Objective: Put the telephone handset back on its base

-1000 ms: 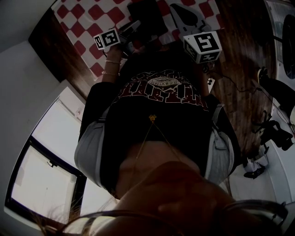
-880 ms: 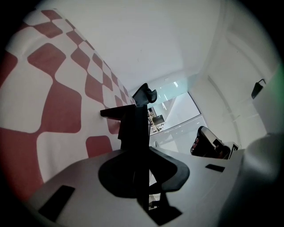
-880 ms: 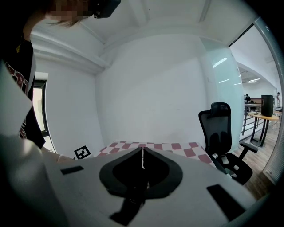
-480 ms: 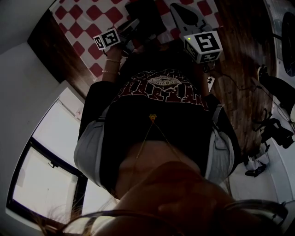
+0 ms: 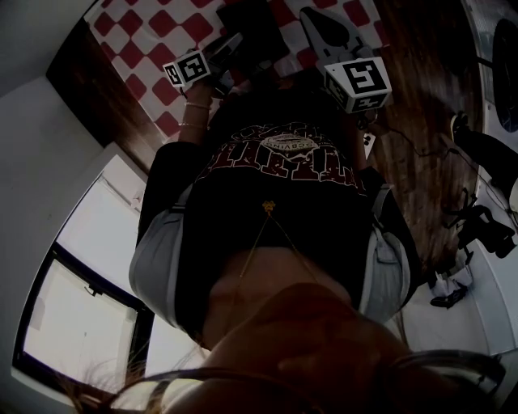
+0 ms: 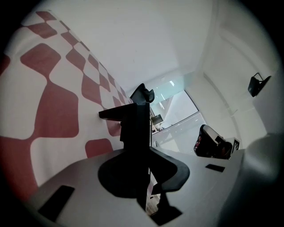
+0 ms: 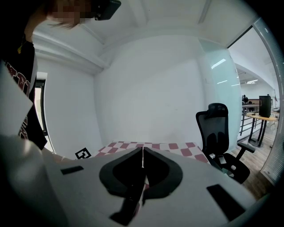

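Note:
In the left gripper view a black slab, the telephone handset (image 6: 135, 128), stands between the jaws of my left gripper (image 6: 143, 148), which are shut on it. That gripper is rolled, so the checkered cloth (image 6: 57, 97) rises along the left side. The head view shows the left gripper (image 5: 231, 47) reaching over the cloth toward a dark block (image 5: 257, 28), too dark to tell apart. My right gripper (image 7: 143, 162) is shut with nothing in it, only a thin slit between the jaws, and it hovers above the table (image 5: 320, 20). I cannot make out the base for certain.
The red-and-white checkered cloth (image 5: 154, 32) covers the table in front of the person. A black office chair (image 7: 219, 128) stands to the right on the wooden floor (image 5: 421, 97), with cables and gear nearby. The person's torso (image 5: 275, 210) hides the table's near edge.

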### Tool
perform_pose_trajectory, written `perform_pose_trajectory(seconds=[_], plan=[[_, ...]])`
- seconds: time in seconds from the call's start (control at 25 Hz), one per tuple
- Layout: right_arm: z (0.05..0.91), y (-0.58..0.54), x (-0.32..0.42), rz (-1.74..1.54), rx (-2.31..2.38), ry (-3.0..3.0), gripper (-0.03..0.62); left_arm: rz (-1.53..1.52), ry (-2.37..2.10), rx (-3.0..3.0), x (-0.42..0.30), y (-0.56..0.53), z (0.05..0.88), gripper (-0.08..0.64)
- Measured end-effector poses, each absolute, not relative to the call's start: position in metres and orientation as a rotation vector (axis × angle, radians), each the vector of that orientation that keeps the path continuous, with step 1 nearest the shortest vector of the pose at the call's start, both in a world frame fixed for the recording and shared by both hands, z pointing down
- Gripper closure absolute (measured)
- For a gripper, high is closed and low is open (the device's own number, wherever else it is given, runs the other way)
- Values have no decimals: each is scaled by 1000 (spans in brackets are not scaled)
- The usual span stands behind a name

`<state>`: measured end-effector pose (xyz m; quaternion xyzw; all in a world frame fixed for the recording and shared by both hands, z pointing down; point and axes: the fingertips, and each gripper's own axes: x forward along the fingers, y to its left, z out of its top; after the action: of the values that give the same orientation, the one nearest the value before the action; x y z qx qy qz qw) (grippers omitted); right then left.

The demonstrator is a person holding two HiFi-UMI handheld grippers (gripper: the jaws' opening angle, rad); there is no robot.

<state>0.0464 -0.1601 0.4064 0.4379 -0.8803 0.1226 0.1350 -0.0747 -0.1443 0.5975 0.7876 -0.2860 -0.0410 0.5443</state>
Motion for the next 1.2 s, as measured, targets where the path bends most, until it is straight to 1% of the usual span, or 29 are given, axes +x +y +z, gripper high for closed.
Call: perform_pose_trajectory(seconds=[0.32, 0.56, 0.64, 1.0, 1.08, 1.2], plan=[[408, -159, 47, 356, 1264, -2552, 572, -86, -718, 1827, -76, -145, 600, 474], [407, -157, 46, 349, 1257, -2563, 572, -9, -775, 1813, -79, -144, 605, 428], [407, -157, 46, 350, 1259, -2563, 572, 5, -776, 1815, -80, -144, 605, 428], [409, -156, 47, 365, 1263, -2566, 572, -2, -750, 1804, -87, -140, 599, 431], [409, -156, 46, 372, 1261, -2572, 572, 10, -747, 1821, -87, -140, 598, 474], [408, -156, 44, 368, 1259, -2577, 572, 24, -750, 1856, -85, -140, 596, 483]])
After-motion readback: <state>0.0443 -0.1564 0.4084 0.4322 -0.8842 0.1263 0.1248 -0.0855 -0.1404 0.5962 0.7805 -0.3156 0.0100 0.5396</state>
